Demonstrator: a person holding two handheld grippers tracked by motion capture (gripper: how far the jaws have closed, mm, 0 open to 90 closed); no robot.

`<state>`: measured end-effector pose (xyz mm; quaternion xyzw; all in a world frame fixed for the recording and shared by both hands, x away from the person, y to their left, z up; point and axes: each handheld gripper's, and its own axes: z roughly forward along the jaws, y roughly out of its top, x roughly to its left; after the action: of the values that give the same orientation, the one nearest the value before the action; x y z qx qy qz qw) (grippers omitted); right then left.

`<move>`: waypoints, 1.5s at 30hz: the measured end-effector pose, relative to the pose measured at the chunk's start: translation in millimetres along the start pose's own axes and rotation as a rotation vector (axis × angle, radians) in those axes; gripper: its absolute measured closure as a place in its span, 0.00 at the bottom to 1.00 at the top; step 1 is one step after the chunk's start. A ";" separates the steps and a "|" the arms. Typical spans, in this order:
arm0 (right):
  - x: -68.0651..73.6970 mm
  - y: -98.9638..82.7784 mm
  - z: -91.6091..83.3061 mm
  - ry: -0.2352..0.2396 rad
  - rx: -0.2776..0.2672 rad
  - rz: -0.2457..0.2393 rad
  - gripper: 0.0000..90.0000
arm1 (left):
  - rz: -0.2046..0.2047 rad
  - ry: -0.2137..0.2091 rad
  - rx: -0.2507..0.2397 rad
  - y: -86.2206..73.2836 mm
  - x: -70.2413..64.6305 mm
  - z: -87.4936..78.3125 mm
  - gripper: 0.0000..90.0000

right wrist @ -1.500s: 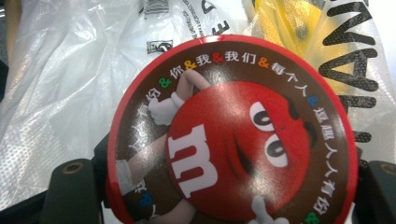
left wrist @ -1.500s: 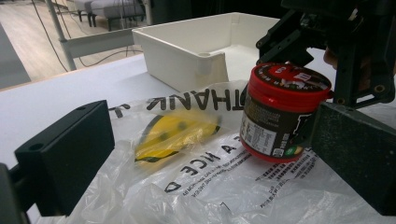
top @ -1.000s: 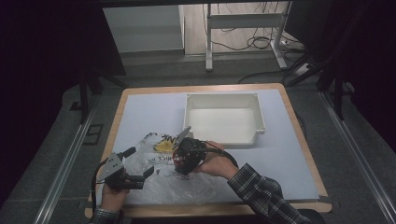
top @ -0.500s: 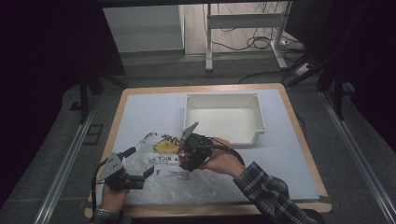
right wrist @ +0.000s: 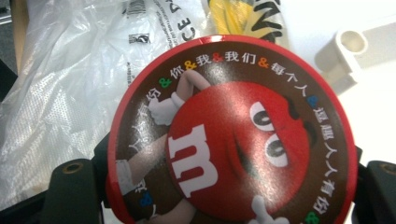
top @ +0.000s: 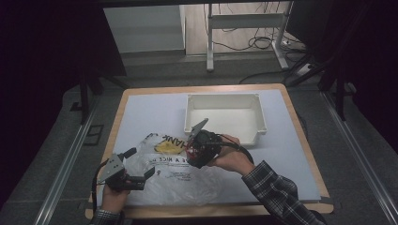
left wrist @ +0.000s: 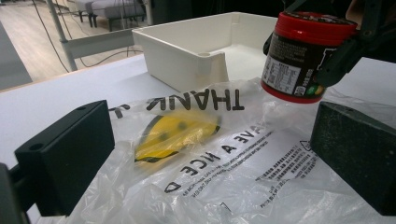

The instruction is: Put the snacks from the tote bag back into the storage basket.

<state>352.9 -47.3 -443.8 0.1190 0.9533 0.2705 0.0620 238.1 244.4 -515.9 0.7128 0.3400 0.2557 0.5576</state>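
We hold the red-lidded candy jar (left wrist: 308,53) clamped between our right gripper (top: 199,145) jaws, lifted just above the plastic bag (left wrist: 210,163), probably bound for the white bin (top: 225,115) beyond, while our left gripper (top: 133,173) jaws gape beside the bag.

The white bin (top: 224,118) is taken as the landmark. Bare table (top: 150,110) is seen to its left, along its far side and to its right, and nothing is found standing in those strips. Its interior is seen to hold nothing, though its upright walls bar any low approach. Directly in front of it, the way is blocked by the red-lidded jar (top: 201,149) held off the table in the right claw (top: 202,151). Below and to the left of the jar the table is covered by a crumpled plastic bag (top: 174,173), over whose near left edge the spread left claw (top: 141,161) is held.
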 end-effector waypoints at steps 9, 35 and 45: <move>-10.0 -5.9 -9.5 -0.025 -0.009 0.012 0.29 | 0.000 -0.001 -0.001 0.1 -0.1 0.0 0.00; -50.2 -22.0 -18.7 -0.065 -0.027 0.053 0.29 | -0.001 0.001 -0.007 0.3 -0.1 -0.8 0.00; -68.3 -21.8 -18.4 -0.079 -0.035 0.064 0.29 | 0.000 0.002 -0.007 0.4 -0.2 -0.9 0.00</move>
<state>411.2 -92.3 -436.2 0.1589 0.9410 0.2841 0.0927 237.3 244.8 -515.3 0.7106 0.3395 0.2576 0.5599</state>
